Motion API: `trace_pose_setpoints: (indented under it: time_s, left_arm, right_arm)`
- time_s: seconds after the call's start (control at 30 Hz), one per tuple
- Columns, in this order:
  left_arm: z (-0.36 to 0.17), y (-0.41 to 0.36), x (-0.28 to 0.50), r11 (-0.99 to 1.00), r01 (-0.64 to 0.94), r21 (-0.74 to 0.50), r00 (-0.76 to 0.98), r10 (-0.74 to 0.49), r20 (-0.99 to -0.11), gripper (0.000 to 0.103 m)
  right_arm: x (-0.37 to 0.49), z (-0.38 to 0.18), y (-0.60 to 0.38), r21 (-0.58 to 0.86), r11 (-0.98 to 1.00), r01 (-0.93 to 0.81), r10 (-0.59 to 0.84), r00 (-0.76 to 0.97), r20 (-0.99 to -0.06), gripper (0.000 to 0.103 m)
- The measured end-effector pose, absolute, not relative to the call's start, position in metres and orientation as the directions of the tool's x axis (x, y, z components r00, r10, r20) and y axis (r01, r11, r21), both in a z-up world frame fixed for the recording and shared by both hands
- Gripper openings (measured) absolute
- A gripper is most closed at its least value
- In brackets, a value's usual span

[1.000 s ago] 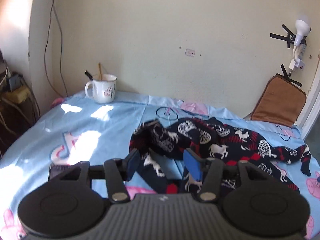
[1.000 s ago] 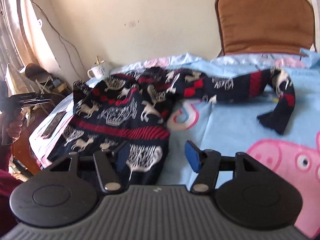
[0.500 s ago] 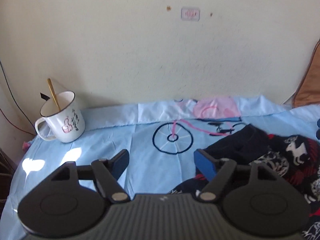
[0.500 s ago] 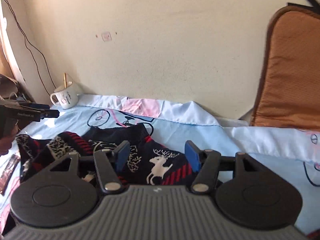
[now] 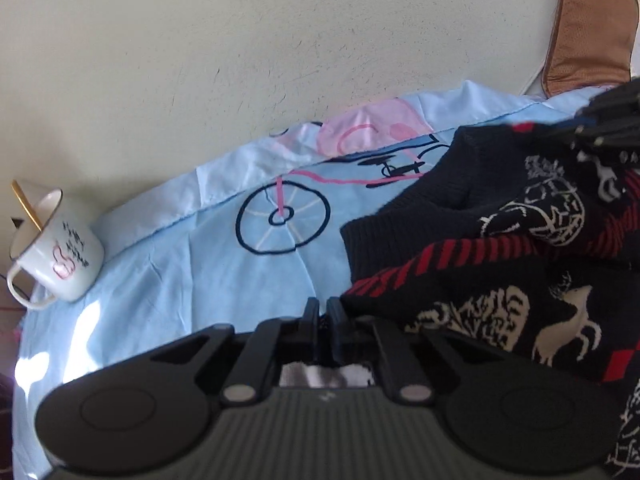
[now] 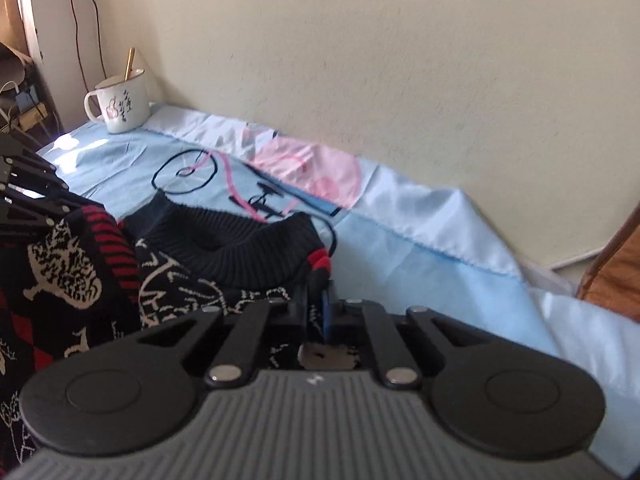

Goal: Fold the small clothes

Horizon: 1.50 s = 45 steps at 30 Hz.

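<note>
Both grippers, left gripper (image 5: 323, 312) and right gripper (image 6: 318, 300), are pinched shut on the shoulder edges of the dark knitted sweater (image 5: 500, 264), which lies on the blue sheet (image 5: 224, 272). It looks soft, floppy and light; these shoulder edges beside the ribbed collar (image 6: 240, 252) seem a sensible hold.

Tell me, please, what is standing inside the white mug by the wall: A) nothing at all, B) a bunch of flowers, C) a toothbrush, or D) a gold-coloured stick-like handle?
D: a thin gold-coloured handle leans out over the rim of the white mug, which stands on the blue sheet near the wall; what utensil it belongs to cannot be told.
</note>
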<state>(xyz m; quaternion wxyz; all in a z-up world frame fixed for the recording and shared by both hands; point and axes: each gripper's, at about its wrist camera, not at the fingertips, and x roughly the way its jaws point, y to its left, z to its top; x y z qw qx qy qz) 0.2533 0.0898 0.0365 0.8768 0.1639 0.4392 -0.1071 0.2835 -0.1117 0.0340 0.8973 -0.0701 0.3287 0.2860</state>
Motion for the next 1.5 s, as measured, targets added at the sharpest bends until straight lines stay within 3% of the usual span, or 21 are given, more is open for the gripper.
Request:
trace_pose_setpoints:
  time_s: [0.17, 0.2, 0.27, 0.33, 0.4, 0.47, 0.53, 0.67, 0.73, 0.87, 0.97, 1.03, 1.27, 1.47, 1.5]
  left_arm:
    - [0.080, 0.085, 0.273, 0.952, 0.214, 0.220, 0.763, -0.022, -0.646, 0.005]
    - [0.079, 0.081, 0.279, 0.950, 0.182, 0.254, 0.775, 0.021, -0.631, 0.004]
    - [0.061, 0.069, 0.296, 0.906, 0.065, 0.418, 0.777, 0.217, -0.591, 0.006]
    - [0.034, 0.065, 0.310, 0.868, 0.048, 0.495, 0.709, 0.320, -0.628, 0.009]
    - [0.014, 0.070, 0.307, 0.891, 0.104, 0.442, 0.647, 0.277, -0.710, 0.010]
    - [0.005, 0.073, 0.295, 0.879, 0.127, 0.460, 0.648, 0.278, -0.709, 0.010]
    - [0.007, 0.081, 0.285, 0.873, 0.122, 0.472, 0.655, 0.286, -0.699, 0.020]
    - [0.040, 0.112, 0.251, 0.903, 0.080, 0.422, 0.692, 0.254, -0.676, 0.023]
    - [0.055, 0.129, 0.228, 0.922, 0.047, 0.385, 0.709, 0.241, -0.663, 0.039]
    - [0.076, 0.154, 0.180, 0.978, 0.039, 0.206, 0.713, 0.117, -0.691, 0.052]
    - [0.079, 0.152, 0.132, 0.992, 0.087, 0.095, 0.721, 0.004, -0.693, 0.064]
    - [0.074, 0.147, 0.104, 0.993, 0.111, 0.027, 0.718, -0.062, -0.693, 0.079]
    - [0.044, 0.131, 0.037, 0.954, 0.162, -0.254, 0.588, -0.300, -0.751, 0.084]
    - [0.030, 0.130, 0.009, 0.958, 0.078, -0.276, 0.563, -0.270, -0.781, 0.087]
    - [0.029, 0.131, 0.006, 0.959, 0.069, -0.276, 0.559, -0.266, -0.785, 0.082]
  right_arm:
    - [0.281, 0.099, -0.179, 0.052, 0.934, -0.353, 0.346, 0.858, -0.381, 0.009]
    - [0.284, 0.103, -0.192, 0.075, 0.947, -0.313, 0.318, 0.873, -0.370, 0.009]
    - [0.299, 0.092, -0.204, 0.104, 0.960, -0.260, 0.279, 0.859, -0.430, 0.014]
    - [0.318, 0.061, -0.205, 0.068, 0.977, -0.203, 0.206, 0.796, -0.569, 0.018]
    - [0.323, 0.039, -0.212, 0.067, 0.980, -0.186, 0.185, 0.743, -0.643, 0.019]
    - [0.314, 0.033, -0.228, 0.145, 0.974, -0.172, 0.225, 0.741, -0.632, 0.023]
    - [0.302, 0.039, -0.243, 0.192, 0.970, -0.151, 0.239, 0.754, -0.612, 0.028]
    - [0.263, 0.063, -0.263, 0.190, 0.970, -0.151, 0.233, 0.798, -0.555, 0.030]
    - [0.236, 0.073, -0.283, 0.208, 0.967, -0.145, 0.234, 0.827, -0.511, 0.038]
    - [0.173, 0.067, -0.312, 0.269, 0.959, -0.089, 0.205, 0.873, -0.442, 0.044]
    - [0.125, 0.052, -0.343, 0.339, 0.941, -0.011, 0.171, 0.879, -0.446, 0.046]
    - [0.095, 0.037, -0.362, 0.408, 0.912, 0.051, 0.162, 0.867, -0.471, 0.046]
    - [0.056, -0.006, -0.401, 0.667, 0.723, 0.180, 0.234, 0.845, -0.481, 0.054]
    - [0.121, -0.015, -0.398, 0.781, 0.605, 0.155, 0.312, 0.856, -0.412, 0.060]
    - [0.135, -0.019, -0.396, 0.783, 0.596, 0.175, 0.316, 0.846, -0.430, 0.059]
